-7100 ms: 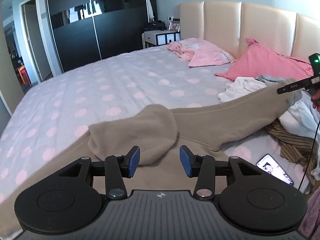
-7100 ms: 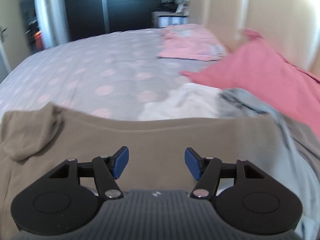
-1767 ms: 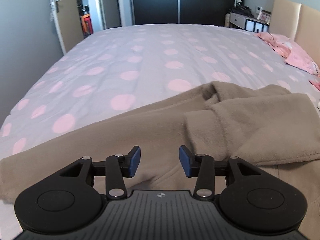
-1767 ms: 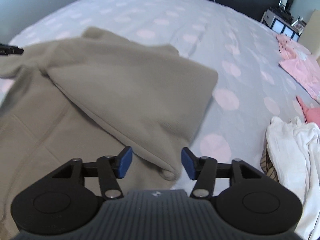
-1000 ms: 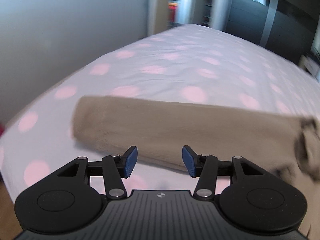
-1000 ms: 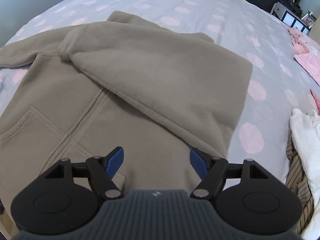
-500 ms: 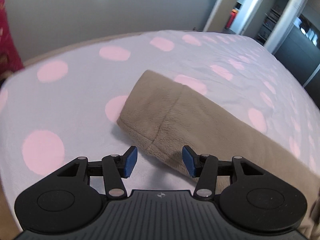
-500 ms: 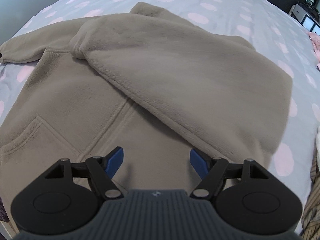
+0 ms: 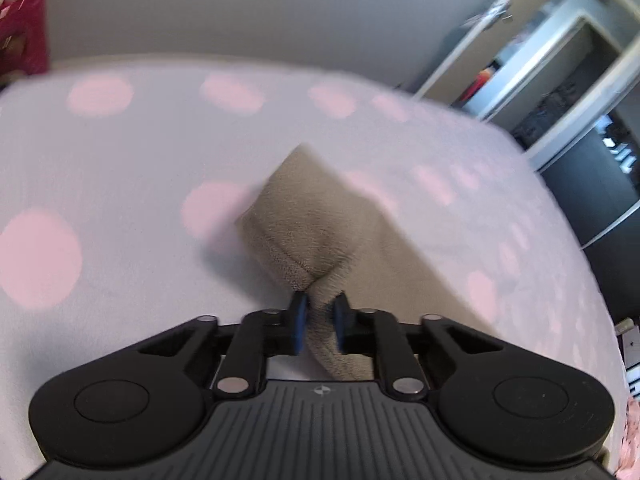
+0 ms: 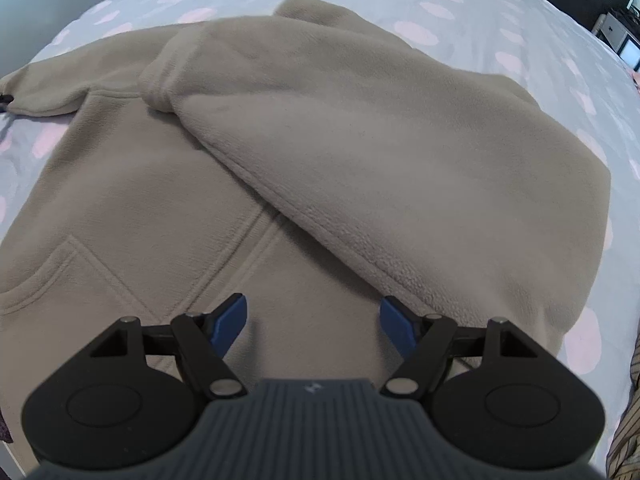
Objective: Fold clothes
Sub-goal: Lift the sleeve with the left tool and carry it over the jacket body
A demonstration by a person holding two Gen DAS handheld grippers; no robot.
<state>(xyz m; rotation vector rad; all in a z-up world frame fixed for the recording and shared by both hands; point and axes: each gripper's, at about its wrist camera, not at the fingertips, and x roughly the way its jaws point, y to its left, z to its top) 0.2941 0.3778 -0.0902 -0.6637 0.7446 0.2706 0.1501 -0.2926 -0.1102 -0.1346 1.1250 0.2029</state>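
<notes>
A beige fleece hoodie [image 10: 280, 152] lies spread on the bed, front up, with its right sleeve folded across the chest and a pocket seam at lower left. My right gripper [image 10: 312, 320] hovers open just above the lower front of it, nothing between its blue pads. In the left wrist view the hoodie's other sleeve [image 9: 320, 224] stretches away over the sheet, and my left gripper [image 9: 319, 320] is shut on the bunched cuff end of that sleeve. The same sleeve cuff [image 10: 24, 92] shows at the far left of the right wrist view.
The bed sheet [image 9: 100, 184] is pale grey with pink dots and drops off at its near-left edge toward a grey wall. A doorway [image 9: 540, 52] and a dark wardrobe [image 9: 608, 184] stand beyond the bed. Striped cloth [image 10: 628, 432] lies at the right edge.
My left gripper has closed on the sleeve's cuff, which was lying loose between open fingers half a second ago. The right gripper has moved a little closer over the hoodie and stays open.
</notes>
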